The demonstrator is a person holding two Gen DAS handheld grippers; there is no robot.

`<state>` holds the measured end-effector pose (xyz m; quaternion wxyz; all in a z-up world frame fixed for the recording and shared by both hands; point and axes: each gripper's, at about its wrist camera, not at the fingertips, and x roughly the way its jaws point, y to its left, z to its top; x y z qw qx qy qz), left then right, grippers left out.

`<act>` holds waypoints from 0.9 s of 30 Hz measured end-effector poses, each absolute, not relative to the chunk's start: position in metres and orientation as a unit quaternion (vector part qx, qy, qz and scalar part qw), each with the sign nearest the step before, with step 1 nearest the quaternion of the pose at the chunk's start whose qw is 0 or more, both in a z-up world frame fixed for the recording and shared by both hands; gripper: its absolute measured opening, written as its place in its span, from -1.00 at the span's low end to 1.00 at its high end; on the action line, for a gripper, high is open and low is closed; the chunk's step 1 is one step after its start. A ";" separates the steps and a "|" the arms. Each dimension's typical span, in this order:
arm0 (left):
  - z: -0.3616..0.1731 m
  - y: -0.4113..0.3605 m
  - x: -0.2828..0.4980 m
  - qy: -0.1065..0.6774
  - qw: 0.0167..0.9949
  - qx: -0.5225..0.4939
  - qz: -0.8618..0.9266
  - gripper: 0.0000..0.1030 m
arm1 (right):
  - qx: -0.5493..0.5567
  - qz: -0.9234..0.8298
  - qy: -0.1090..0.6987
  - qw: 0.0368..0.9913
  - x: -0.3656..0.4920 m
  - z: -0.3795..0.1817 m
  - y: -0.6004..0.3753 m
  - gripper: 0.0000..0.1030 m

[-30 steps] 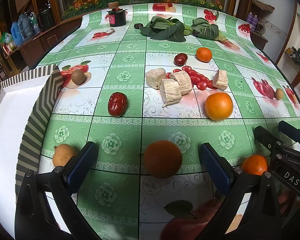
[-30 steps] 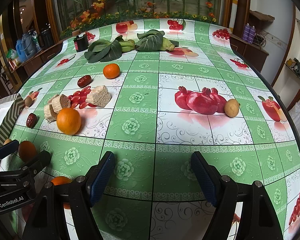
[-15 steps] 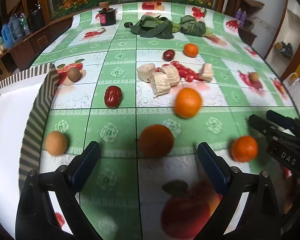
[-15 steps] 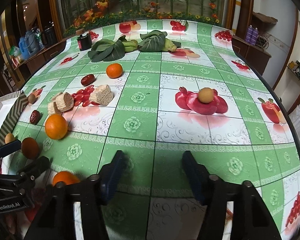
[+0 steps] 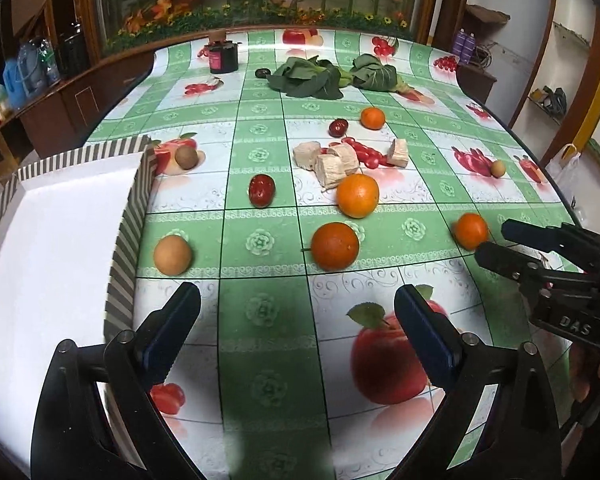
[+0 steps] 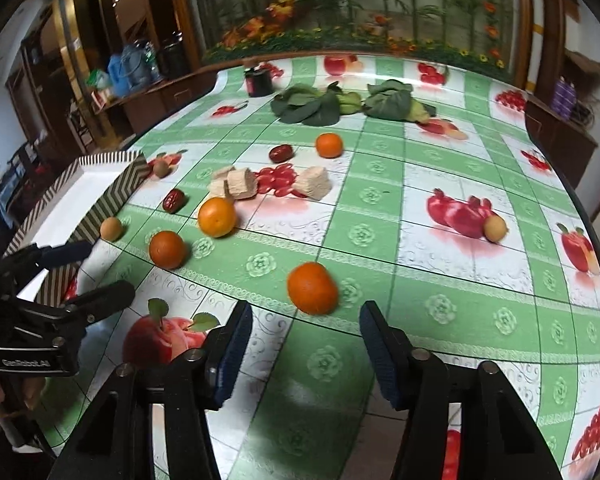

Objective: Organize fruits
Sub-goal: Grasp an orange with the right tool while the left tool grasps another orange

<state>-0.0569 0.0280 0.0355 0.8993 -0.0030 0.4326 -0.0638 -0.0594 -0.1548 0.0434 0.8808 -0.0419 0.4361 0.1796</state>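
Four round oranges are scattered on the table (image 5: 260, 400), matte-skinned and unpeeled. The nearest orange (image 6: 312, 288) is seen just beyond the right gripper (image 6: 306, 354), whose blue-padded jaws are closing with nothing between them. A darker orange (image 5: 335, 246) lies ahead of the left gripper (image 5: 298, 332), whose jaws stand wide apart and empty. A brighter orange (image 5: 357, 195) sits behind it, and a small one (image 5: 372, 118) farther back. A tan round fruit (image 5: 172, 255) rests just beside the striped box (image 5: 132, 216). Two red dates (image 5: 261, 189) and pale cut chunks (image 5: 332, 162) are spread mid-table, with leafy greens (image 5: 308, 78) at the far end.
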 end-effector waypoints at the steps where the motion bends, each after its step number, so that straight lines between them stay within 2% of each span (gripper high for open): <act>1: 0.036 0.028 -0.057 0.432 0.900 -0.003 -0.064 0.92 | -0.041 0.179 0.437 0.880 -0.057 0.043 -0.154 0.03; 6: 0.034 0.021 -0.051 0.434 0.898 0.003 -0.072 0.92 | -0.040 0.180 0.443 0.877 -0.047 0.038 -0.153 0.03; 9: 0.031 0.015 -0.044 0.437 0.896 0.005 -0.077 0.92 | -0.032 0.192 0.450 0.871 -0.041 0.031 -0.154 -0.05; 13: 0.027 0.010 -0.034 0.443 0.893 0.006 -0.080 0.90 | -0.026 0.214 0.449 0.867 -0.040 0.030 -0.149 -0.29; 14: 0.026 0.008 -0.031 0.445 0.892 0.007 -0.082 0.87 | -0.028 0.219 0.451 0.865 -0.041 0.028 -0.147 -0.40; 17: 0.019 0.005 -0.023 0.455 0.886 0.008 -0.090 0.64 | -0.032 0.222 0.451 0.864 -0.041 0.026 -0.144 -0.40; 19: 0.015 0.004 -0.018 0.463 0.881 0.005 -0.096 0.24 | -0.022 0.225 0.453 0.862 -0.040 0.026 -0.146 -0.41; 22: 0.013 0.002 -0.014 0.459 0.883 0.007 -0.096 0.05 | -0.010 0.226 0.456 0.861 -0.039 0.026 -0.150 -0.41; 23: 0.013 0.002 -0.014 0.459 0.883 0.005 -0.099 -0.09 | -0.009 0.226 0.456 0.861 -0.039 0.026 -0.151 -0.41; 24: 0.013 0.003 -0.014 0.458 0.883 0.004 -0.098 -0.32 | -0.007 0.226 0.457 0.860 -0.040 0.026 -0.151 -0.41; 27: 0.015 0.007 -0.015 0.458 0.883 -0.007 -0.102 -0.40 | 0.002 0.229 0.458 0.859 -0.042 0.027 -0.153 -0.41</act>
